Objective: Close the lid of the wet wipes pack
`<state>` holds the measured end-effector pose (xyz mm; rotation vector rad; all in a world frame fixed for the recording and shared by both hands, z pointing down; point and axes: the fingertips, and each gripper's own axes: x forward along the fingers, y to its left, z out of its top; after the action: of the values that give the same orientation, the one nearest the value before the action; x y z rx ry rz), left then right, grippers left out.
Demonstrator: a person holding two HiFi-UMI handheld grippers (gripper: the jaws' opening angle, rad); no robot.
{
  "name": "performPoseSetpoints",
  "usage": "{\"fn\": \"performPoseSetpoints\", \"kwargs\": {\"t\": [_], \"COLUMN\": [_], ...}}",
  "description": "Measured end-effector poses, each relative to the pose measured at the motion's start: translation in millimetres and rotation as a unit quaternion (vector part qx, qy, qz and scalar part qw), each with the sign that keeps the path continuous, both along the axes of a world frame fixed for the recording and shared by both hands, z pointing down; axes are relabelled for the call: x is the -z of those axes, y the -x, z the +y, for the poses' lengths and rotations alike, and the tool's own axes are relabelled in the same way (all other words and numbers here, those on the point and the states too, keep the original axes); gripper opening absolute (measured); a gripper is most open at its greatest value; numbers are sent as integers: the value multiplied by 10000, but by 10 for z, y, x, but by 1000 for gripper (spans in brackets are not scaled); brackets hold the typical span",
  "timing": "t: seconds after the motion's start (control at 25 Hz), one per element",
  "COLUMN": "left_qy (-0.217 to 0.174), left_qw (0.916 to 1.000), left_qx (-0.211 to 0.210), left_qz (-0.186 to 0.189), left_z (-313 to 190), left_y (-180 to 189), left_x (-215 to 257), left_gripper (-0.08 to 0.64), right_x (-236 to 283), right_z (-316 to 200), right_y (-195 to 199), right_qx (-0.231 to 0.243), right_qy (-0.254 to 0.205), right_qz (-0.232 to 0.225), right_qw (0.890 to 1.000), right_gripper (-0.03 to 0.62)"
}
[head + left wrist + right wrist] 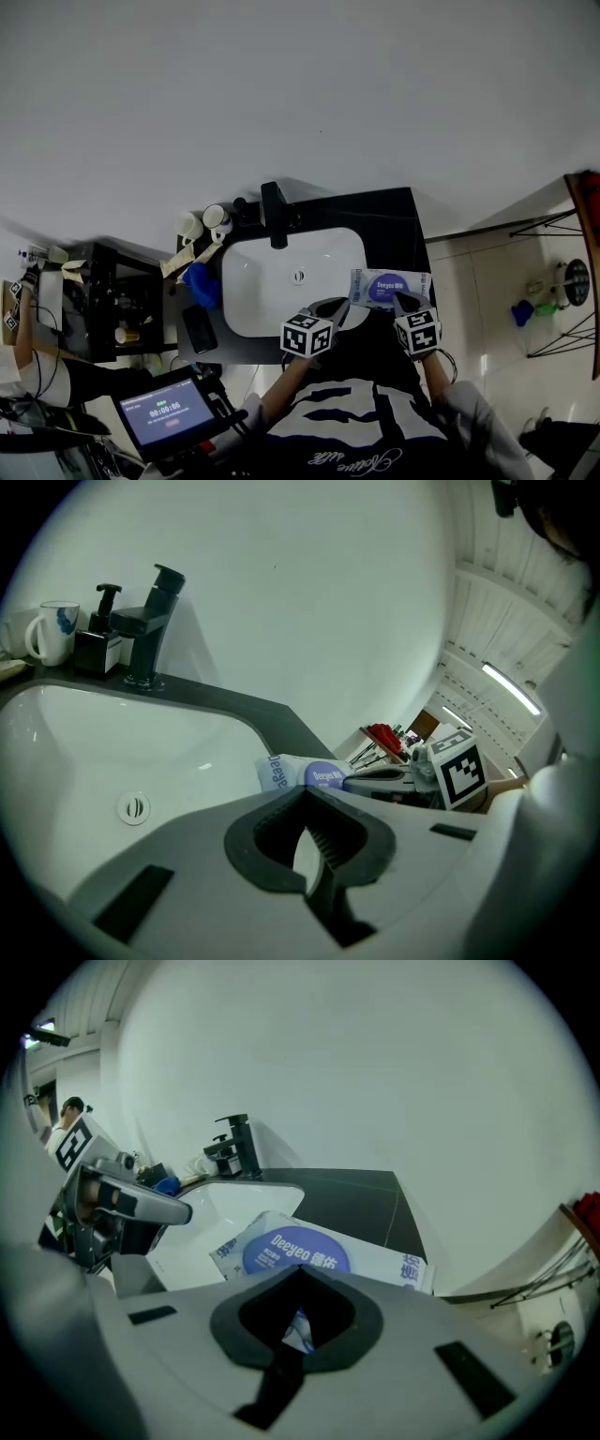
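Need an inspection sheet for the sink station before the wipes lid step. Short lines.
Surface: dark counter around a white sink; basin bare.
Job's things: wipes pack lying flat on the counter right of the sink, purple flap up and looking flat; seal can't be judged.
Clutter: faucet, mugs, phone and blue item, all at the back or left of the sink.
Grippers: left tongs shut, empty, over the sink's near edge; right tongs shut, empty, just short of the pack.
Cables: nothing seen at the sink.
Surroundings: white wall; screen lower left; rack on the floor at right.
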<state>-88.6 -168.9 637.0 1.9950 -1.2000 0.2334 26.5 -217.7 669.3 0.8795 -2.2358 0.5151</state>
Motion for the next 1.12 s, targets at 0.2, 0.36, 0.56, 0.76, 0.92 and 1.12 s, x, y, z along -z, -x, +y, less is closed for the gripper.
{"fn": "performPoseSetpoints", "kwargs": {"t": [0.2, 0.36, 0.56, 0.76, 0.92, 1.12], "left_qy": [-236, -398, -549, -739, -681, -749], "left_qw": [9993, 9975, 9938, 9903, 9887, 9883], "left_qx": [-275, -437, -660, -988, -1141, -1062], "left_qz": [133, 390, 704, 646, 691, 801], "left_z": [136, 256, 362, 744, 866, 1282], "left_y": [64, 3, -186, -616, -784, -1094], "left_x": [208, 380, 564, 597, 685, 775], "left_gripper": [0, 0, 0, 0, 0, 0], "right_x": [217, 446, 729, 929, 1069, 1086], "right_z": [162, 457, 783, 1307, 1544, 2094], "right_y": [1, -15, -26, -295, -418, -688], "right_qx": [-935, -1389, -1578, -1708, -1849, -1853], "right_qy": [-76, -202, -427, -803, -794, -809], "right_qz": [-674, -1081, -1300, -1666, -1711, -1753], "right_qw": [9933, 9842, 9779, 9678, 9645, 9635], "right_gripper": [-4, -5, -5, -5, -5, -5]}}
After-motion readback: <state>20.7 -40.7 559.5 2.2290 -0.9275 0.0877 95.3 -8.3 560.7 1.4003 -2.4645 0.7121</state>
